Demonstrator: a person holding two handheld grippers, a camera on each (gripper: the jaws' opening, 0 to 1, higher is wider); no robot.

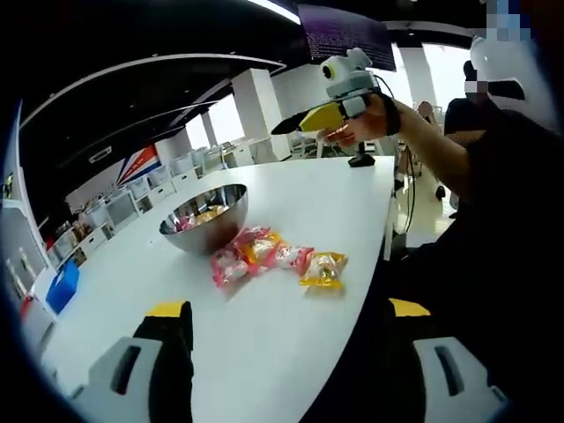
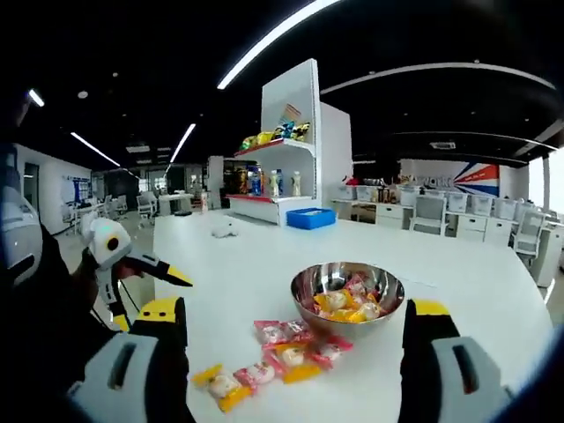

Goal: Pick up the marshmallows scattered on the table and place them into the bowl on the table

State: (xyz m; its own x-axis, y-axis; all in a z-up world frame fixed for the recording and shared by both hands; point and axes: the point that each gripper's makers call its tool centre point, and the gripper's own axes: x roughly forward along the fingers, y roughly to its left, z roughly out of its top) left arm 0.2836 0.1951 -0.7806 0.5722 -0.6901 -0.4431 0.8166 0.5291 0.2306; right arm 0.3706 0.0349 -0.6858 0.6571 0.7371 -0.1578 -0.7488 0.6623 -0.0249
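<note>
Right gripper view: the right claw [image 2: 295, 339] has its two yellow-tipped jaws spread wide, holding nothing, and the scattered marshmallows [image 2: 278, 357] lie on the white table [image 2: 229, 264] straight ahead, framed between those jaws. One shiny metal bowl [image 2: 347, 300] sits just beyond them, touching the far packets, slightly toward the right jaw, and already holds several packets. About six wrapped packets, pink and yellow, appear loose on the table, though overlaps make the count uncertain. They form a row running from beside the left jaw diagonally up to the bowl. The left claw [image 2: 163, 271] shows at the left side, raised above the table, jaws pressed together and holding nothing.

Left gripper view: that same raised claw looks down on the packets from further off, so the right claw seems the nearer one for the coming pick.
</note>
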